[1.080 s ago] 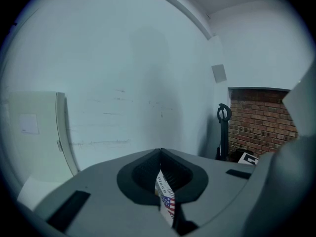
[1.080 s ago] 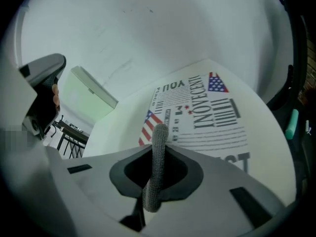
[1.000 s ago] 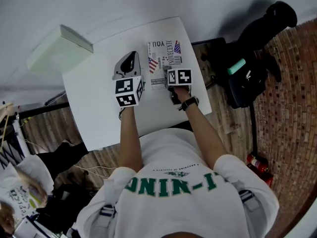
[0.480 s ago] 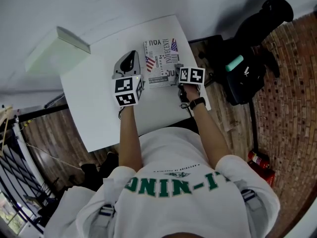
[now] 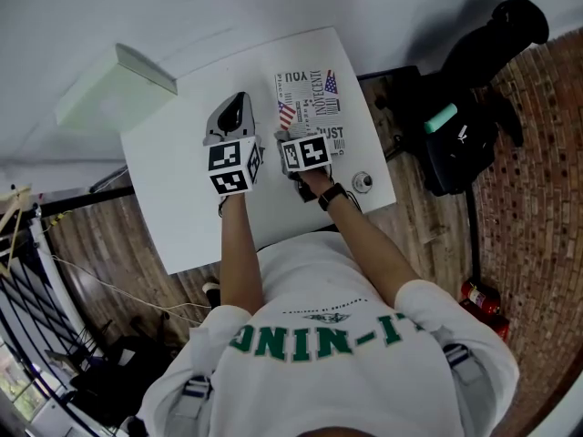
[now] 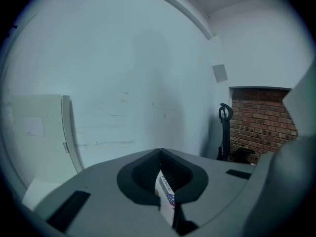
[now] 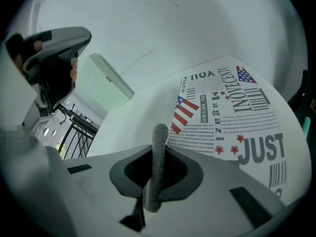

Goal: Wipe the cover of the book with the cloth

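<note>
In the head view, the marker cube on your right gripper covers its jaws, its load and the near left corner of the newspaper-print book on the white table. Your left gripper is clamped tight on the book's left edge. Your right gripper pinches a rolled grey knitted cloth over that corner; whether it touches the cover cannot be told.

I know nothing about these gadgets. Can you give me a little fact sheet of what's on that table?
Table: white
Book: lying flat, newsprint-style cover with flags
Right tongs: shut on a grey cloth, at the book's near edge
Left tongs: jaws together, beside the book's left edge; a strip of cover shows between them
Extra: small round object near the table's right edge
</note>
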The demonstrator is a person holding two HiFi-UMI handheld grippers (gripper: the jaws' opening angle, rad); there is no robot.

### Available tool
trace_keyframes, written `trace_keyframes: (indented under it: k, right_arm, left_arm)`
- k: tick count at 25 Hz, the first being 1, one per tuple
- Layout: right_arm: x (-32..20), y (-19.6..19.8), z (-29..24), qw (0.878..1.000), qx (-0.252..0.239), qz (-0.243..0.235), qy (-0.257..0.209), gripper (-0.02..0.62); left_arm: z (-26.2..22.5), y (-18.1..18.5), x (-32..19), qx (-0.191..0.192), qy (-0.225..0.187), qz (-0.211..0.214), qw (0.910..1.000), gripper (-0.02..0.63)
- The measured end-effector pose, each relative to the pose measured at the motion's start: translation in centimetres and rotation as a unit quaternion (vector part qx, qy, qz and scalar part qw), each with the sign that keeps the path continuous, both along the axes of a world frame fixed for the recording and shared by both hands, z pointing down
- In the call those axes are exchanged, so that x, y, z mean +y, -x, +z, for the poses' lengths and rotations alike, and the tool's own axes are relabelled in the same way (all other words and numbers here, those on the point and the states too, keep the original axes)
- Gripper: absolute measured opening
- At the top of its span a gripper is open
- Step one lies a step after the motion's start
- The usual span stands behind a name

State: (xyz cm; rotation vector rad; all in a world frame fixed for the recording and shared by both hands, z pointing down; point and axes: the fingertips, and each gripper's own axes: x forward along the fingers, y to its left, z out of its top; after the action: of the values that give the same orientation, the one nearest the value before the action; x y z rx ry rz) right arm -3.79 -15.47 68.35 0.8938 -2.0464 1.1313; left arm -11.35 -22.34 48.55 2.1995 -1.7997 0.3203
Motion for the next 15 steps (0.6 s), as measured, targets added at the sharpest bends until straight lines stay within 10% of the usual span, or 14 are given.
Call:
trace_keyframes:
  k: [15]
  right_arm:
    - [-3.1,-15.8,0.0,0.985,0.06,0.163,-0.023,0.032]
  left_arm:
    - [0.6,-1.2,-0.5,0.01,0.0,0.019,0.9998,0.012]
